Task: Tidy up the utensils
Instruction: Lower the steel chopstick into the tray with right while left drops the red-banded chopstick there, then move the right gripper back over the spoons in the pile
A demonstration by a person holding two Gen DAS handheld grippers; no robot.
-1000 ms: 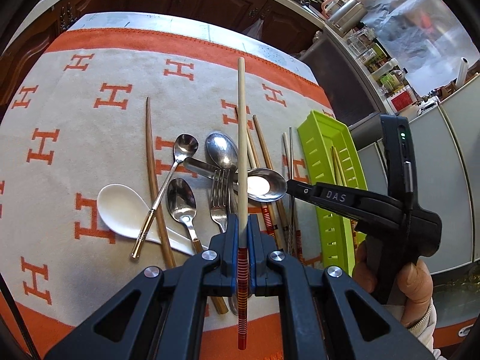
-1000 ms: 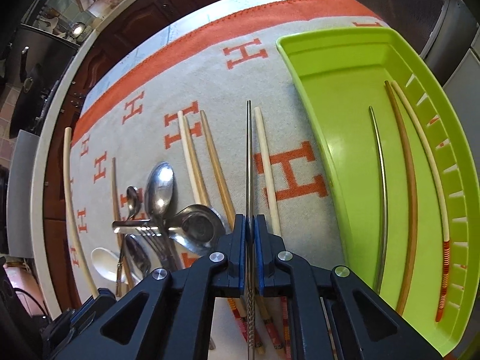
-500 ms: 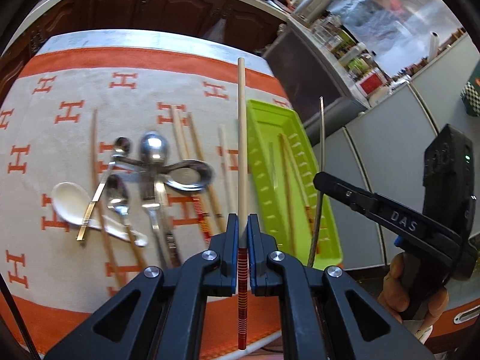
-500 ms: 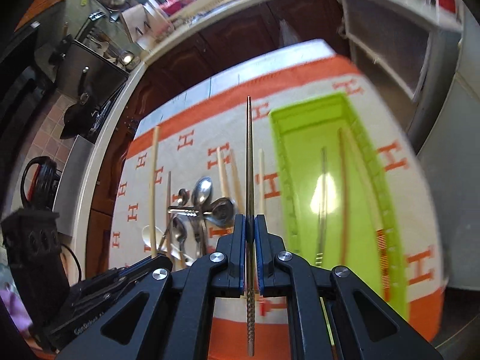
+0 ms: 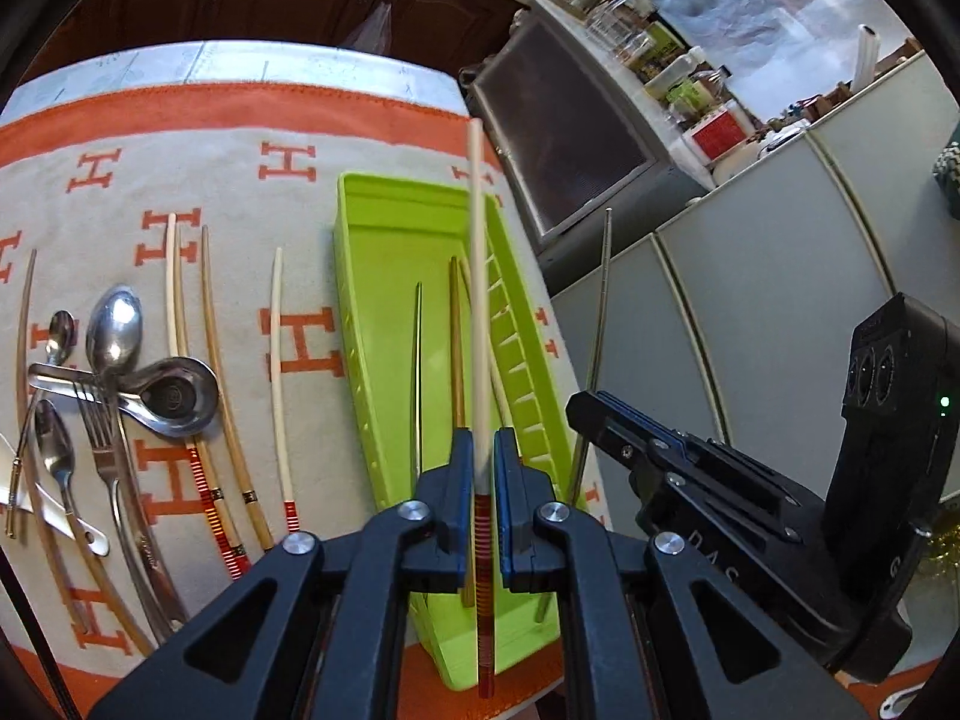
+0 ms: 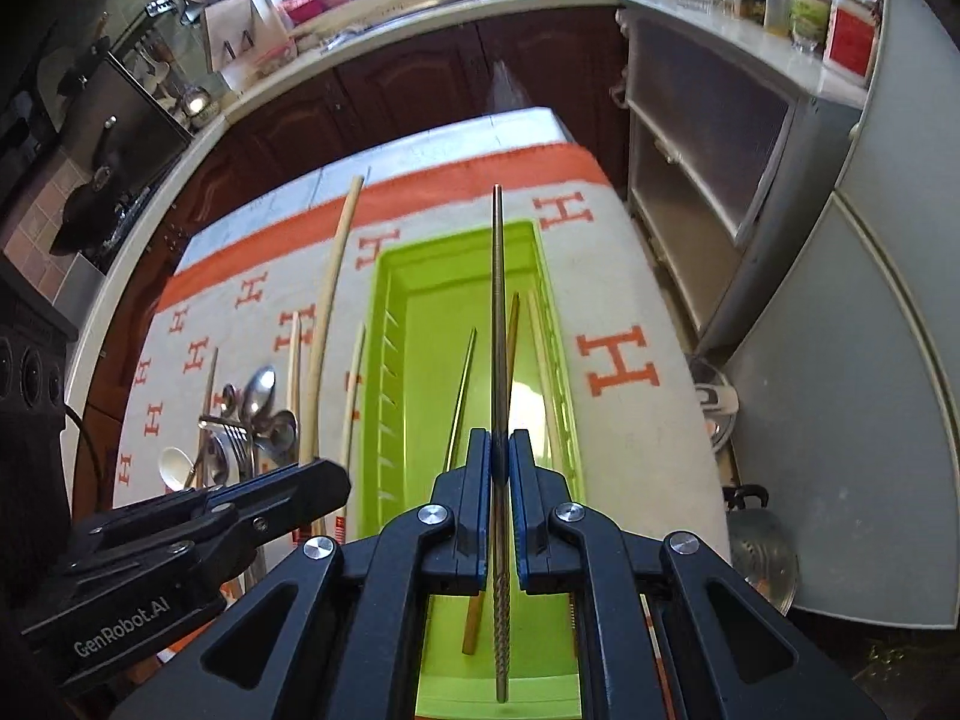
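Left wrist view: left gripper clamped on cream chopstick, red-banded end low in frame, tip toward upper centre, over green tray. Right wrist view: right gripper clamped on steel chopstick, twisted grip end low, tip up-centre, also above tray. Both sticks light, stiff, thin; steel one smooth, probably slippery, likely to pivot if pinched loosely. Best held near thick patterned end, as now. Tray already holding one steel, one brown, one cream stick. Left of frame on orange-H cloth: spoons, fork, loose chopsticks not yet sorted.
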